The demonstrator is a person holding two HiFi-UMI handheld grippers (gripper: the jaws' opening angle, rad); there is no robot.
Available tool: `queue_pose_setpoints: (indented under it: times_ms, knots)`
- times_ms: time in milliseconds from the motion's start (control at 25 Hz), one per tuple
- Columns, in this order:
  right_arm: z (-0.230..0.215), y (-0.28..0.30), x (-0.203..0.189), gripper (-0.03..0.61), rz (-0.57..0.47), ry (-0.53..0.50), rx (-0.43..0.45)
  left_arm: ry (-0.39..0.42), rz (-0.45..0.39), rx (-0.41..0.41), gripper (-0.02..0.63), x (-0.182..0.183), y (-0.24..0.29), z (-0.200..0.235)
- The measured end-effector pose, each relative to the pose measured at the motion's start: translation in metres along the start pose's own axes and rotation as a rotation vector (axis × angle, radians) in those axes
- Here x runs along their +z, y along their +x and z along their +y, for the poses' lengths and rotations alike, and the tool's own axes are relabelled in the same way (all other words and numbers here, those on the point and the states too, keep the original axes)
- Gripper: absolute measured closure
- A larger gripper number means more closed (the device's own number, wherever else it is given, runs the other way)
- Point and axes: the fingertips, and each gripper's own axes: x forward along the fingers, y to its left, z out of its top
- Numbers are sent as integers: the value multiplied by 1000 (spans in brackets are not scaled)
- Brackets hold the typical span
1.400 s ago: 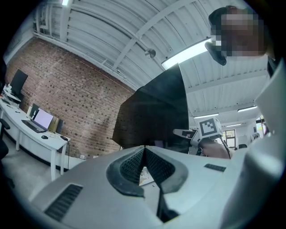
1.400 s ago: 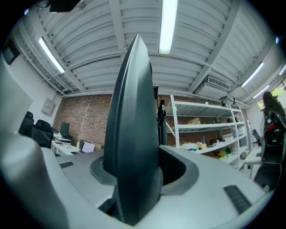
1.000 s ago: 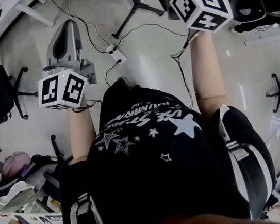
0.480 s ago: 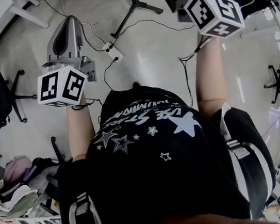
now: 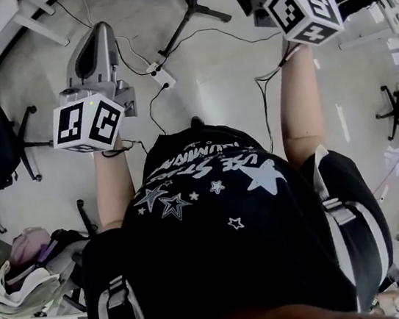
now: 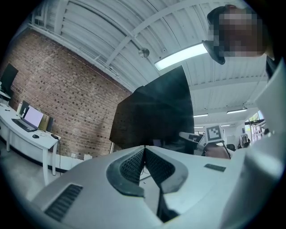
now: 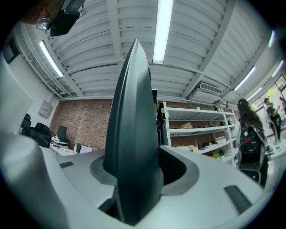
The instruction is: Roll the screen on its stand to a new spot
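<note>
Holding the thin dark screen (image 7: 133, 103) are the right tongs (image 7: 134, 176); left tongs (image 6: 144, 151) are sitting closed, empty; cables (image 5: 264, 112) lying at twelve o'clock.

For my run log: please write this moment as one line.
left gripper: shut, empty, facing screen | right gripper: shut on screen edge

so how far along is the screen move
Done: the right gripper is clamped on the edge of the screen. In hand: the left gripper is shut on nothing, and the screen stands ahead of it, apart from its jaws. Left: the rolling itself. Nothing here shows the screen at a new spot.
</note>
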Motion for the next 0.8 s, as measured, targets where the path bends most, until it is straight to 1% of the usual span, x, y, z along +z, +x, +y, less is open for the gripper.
queue_pose_setpoints:
  times_ms: [200, 440, 520, 560, 600, 640, 800]
  knots:
    - [6, -3, -8, 362, 2, -2, 0, -3, 15, -21, 603, -3, -15, -6]
    - [-1, -2, -7, 362, 31, -36, -8, 5, -4, -36, 603, 7, -28, -7]
    - [-1, -6, -7, 360, 35, -26, -3, 4, -1, -34, 603, 9, -36, -5]
    - [-2, -9, -7, 357, 35, -17, -7, 2, -1, -34, 603, 10, -40, -3]
    - [-3, -14, -6, 337, 36, -9, -16, -1, -2, -34, 603, 11, -44, -1]
    - [-5, -19, -6, 330, 41, -5, -28, -6, -4, -35, 603, 12, -47, 1]
    - [-1, -48, -14, 330, 78, 1, -80, -34, 4, -50, 603, 8, -61, 8]
